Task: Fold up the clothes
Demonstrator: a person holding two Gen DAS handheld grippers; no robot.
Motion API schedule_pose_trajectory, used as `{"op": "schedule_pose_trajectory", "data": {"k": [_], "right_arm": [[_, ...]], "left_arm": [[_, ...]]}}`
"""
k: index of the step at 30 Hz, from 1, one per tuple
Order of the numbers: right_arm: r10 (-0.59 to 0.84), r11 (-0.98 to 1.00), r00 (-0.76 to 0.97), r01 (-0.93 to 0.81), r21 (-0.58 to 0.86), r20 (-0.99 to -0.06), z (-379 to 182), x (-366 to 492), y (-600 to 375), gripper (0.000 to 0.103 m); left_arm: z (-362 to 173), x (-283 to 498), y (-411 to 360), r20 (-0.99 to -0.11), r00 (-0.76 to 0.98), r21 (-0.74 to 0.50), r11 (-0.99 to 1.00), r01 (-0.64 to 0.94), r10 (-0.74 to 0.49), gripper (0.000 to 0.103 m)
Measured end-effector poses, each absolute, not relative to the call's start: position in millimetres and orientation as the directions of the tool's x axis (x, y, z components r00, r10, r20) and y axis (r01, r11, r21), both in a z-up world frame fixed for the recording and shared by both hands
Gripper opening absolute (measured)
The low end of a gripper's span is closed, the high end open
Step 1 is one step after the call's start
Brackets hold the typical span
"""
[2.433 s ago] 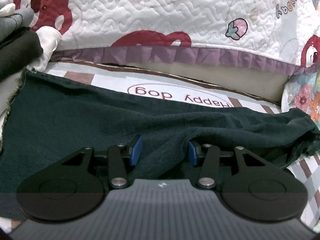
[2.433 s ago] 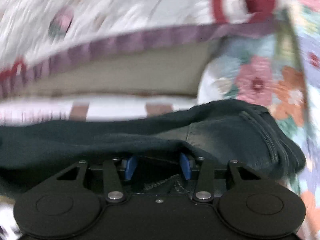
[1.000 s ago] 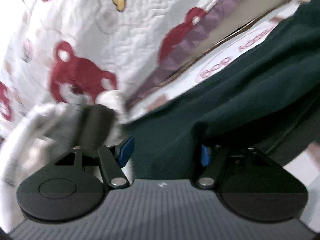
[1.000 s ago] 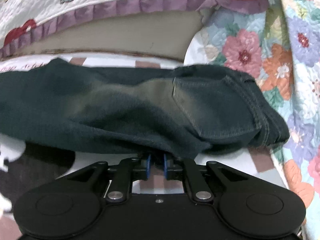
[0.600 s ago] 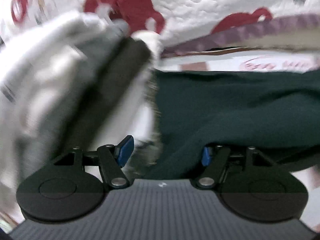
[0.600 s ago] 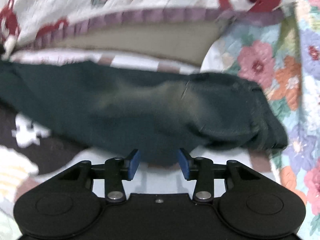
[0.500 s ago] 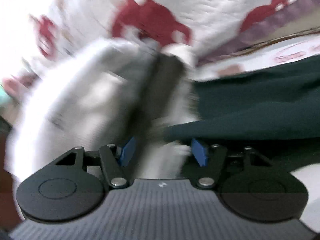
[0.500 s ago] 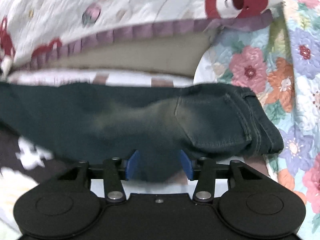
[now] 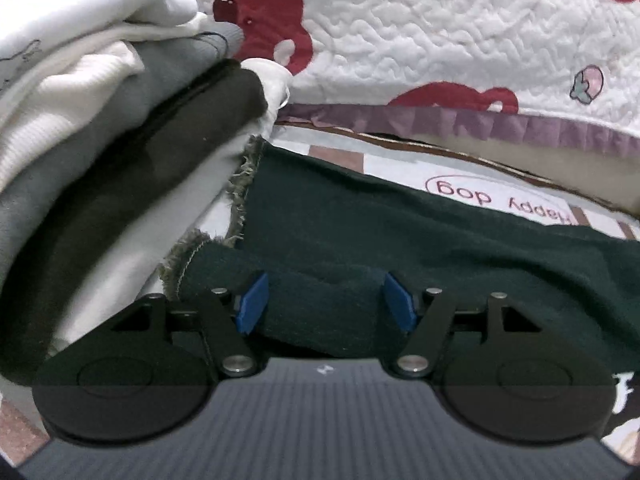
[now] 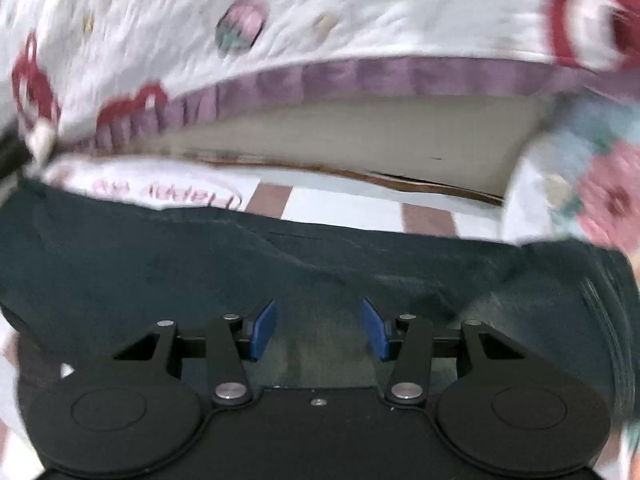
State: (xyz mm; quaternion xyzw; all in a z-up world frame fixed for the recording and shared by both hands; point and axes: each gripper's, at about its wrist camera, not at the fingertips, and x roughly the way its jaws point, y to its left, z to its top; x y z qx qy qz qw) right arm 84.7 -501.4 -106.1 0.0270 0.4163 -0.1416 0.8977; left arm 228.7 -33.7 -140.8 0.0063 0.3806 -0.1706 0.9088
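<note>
Dark jeans hem lies between left fingers

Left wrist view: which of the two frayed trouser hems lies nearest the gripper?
The near frayed hem, on the rolled leg running between the left gripper pads. The far frayed hem lies farther back, beside the folded clothes stack.

Right-wrist view motion-blurred; dark jeans cut off by both side edges
</note>
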Motion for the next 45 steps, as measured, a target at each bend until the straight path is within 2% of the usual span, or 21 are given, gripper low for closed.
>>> {"op": "schedule_pose_trajectory", "data": {"k": [5,7,10,12,16,18,20,21,22,23,27,31,33,35,38,39,41,43,45], "right_arm": [[-0.176,0.969,0.487,-0.066,-0.237,-0.855,-86.6,136.6,-483.4,0.053],[-0.163,0.934,0.433,-0.222,-0.28,-0.886,-75.4,152.0,-471.4,0.053],[-0.117,0.897,0.383,-0.355,-0.263,-0.916,-63.7,168.8,-460.2,0.057],[-0.084,0.898,0.344,-0.381,-0.221,-0.935,-66.9,187.5,-457.6,0.057],[-0.059,0.929,0.36,-0.322,-0.184,-0.931,-97.6,222.3,-456.9,0.057],[-0.057,0.97,0.344,-0.202,-0.134,-0.937,-116.9,231.8,-464.1,0.057],[-0.039,0.996,0.327,-0.059,-0.061,-0.944,-133.0,235.1,-472.5,0.052],[-0.034,0.999,0.359,-0.007,-0.04,-0.933,-135.0,228.9,-473.8,0.048],[-0.034,0.999,0.393,0.037,-0.021,-0.919,-136.1,221.7,-474.0,0.02],[-0.041,0.998,0.426,0.065,-0.015,-0.904,-134.7,213.7,-471.8,0.007],[-0.132,0.988,0.546,0.14,-0.064,-0.827,-112.4,193.9,-457.3,0.007],[-0.223,0.974,0.644,0.184,-0.134,-0.732,-68.0,203.3,-449.1,0.006],[-0.279,0.956,0.647,0.117,-0.269,-0.71,-60.1,226.7,-441.0,0.006],[-0.323,0.909,0.593,-0.022,-0.416,-0.738,-76.6,252.4,-435.6,0.007],[-0.321,0.893,0.521,-0.112,-0.436,-0.791,-112.1,275.3,-447.8,0.012],[-0.322,0.893,0.529,-0.107,-0.438,-0.786,-117.5,274.7,-450.0,0.015],[-0.317,0.912,0.559,-0.044,-0.408,-0.766,-124.3,268.6,-457.2,0.037],[-0.311,0.924,0.572,-0.005,-0.382,-0.759,-129.4,258.6,-465.0,0.046],[-0.305,0.934,0.578,0.023,-0.358,-0.757,-133.7,246.9,-472.9,0.048]], "left_arm": [[-135.2,230.5,-30.4,-0.648,0.67,-0.184,0.928,0.324,-0.362,0.063],[-130.7,232.7,-34.0,-0.62,0.69,-0.171,0.922,0.346,-0.374,0.063],[-126.9,240.5,-42.1,-0.615,0.68,-0.143,0.905,0.401,-0.399,0.063],[-130.4,247.3,-41.0,-0.621,0.658,-0.189,0.897,0.4,-0.425,0.063],[-151.3,254.6,-32.9,-0.643,0.6,-0.323,0.879,0.351,-0.476,0.063],[-158.1,256.0,-29.5,-0.65,0.586,-0.352,0.875,0.332,-0.484,0.063],[-160.3,253.2,-29.8,-0.643,0.615,-0.36,0.889,0.284,-0.457,0.062],[-160.9,249.3,-32.5,-0.637,0.63,-0.349,0.895,0.279,-0.444,0.062],[-162.3,245.1,-36.7,-0.639,0.637,-0.326,0.902,0.284,-0.432,0.062],[-164.4,241.0,-41.4,-0.648,0.641,-0.29,0.911,0.291,-0.411,0.062],[-165.3,235.5,-49.4,-0.658,0.666,-0.212,0.935,0.283,-0.351,0.062],[-167.2,239.2,-48.9,-0.67,0.671,-0.191,0.947,0.257,-0.317,0.063],[-171.4,241.9,-51.8,-0.694,0.665,-0.141,0.958,0.249,-0.275,0.063],[-176.8,247.5,-53.6,-0.721,0.659,-0.083,0.971,0.226,-0.215,0.063],[-181.0,255.4,-49.4,-0.728,0.667,-0.032,0.981,0.194,-0.155,0.064],[-181.8,257.7,-47.2,-0.727,0.671,-0.02,0.982,0.186,-0.143,0.063],[-179.0,261.3,-38.7,-0.73,0.671,-0.026,0.987,0.161,-0.128,0.063],[-172.8,264.3,-25.0,-0.732,0.669,-0.058,0.99,0.128,-0.129,0.064],[-167.5,266.1,-9.6,-0.74,0.66,-0.092,0.991,0.096,-0.133,0.065]]}}
